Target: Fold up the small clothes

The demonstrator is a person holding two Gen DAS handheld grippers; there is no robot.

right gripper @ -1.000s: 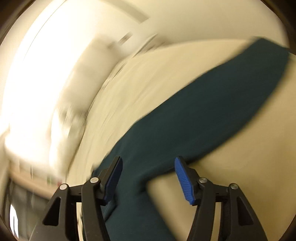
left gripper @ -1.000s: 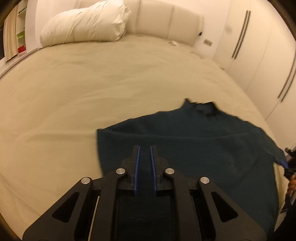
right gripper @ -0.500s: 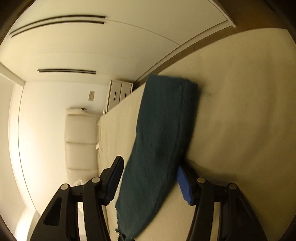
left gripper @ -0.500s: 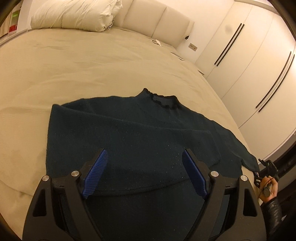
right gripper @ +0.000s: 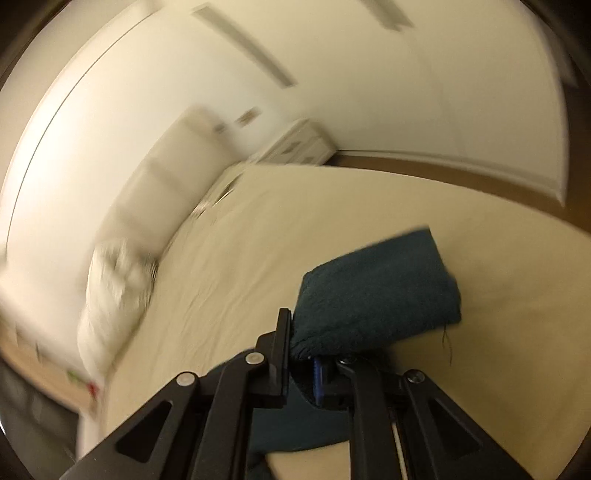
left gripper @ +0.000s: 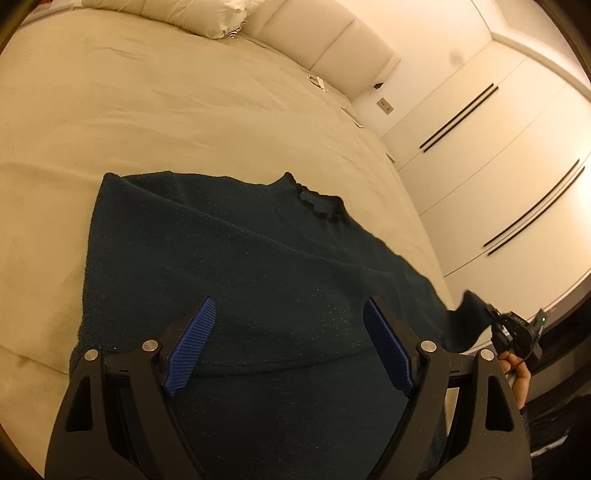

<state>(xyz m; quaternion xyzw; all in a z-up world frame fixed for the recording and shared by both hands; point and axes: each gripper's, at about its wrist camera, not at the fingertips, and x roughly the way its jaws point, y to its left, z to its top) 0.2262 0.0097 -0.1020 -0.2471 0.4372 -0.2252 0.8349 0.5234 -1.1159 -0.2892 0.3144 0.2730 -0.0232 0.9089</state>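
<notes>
On the beige bed (left gripper: 155,110) a dark teal sweater (left gripper: 258,266) lies spread flat, its ruffled collar (left gripper: 317,203) pointing toward the padded headboard (left gripper: 332,48). Its body has a crease running across it, and the near hem reaches down under the left gripper (left gripper: 286,343). That gripper hangs just above the cloth with its blue pads (left gripper: 190,345) spread wide apart and nothing pinched between them; whether its tips touch the knit is hard to judge from this angle.

Over at the right edge of the bed, the sweater's sleeve (left gripper: 467,317) stretches out to the right gripper (left gripper: 496,323), which a hand (left gripper: 519,373) grips. Its jaws have just been closing, and in the right wrist view, which is smeared with motion blur, the right gripper (right gripper: 303,354) is clamped on the sleeve's end (right gripper: 376,295), the cloth bunched up and folded over beyond the fingertips.

A white pillow (left gripper: 177,14) sits at the head of the bed. White wardrobe doors (left gripper: 498,166) with dark slim handles line the wall past the bed's far side.
</notes>
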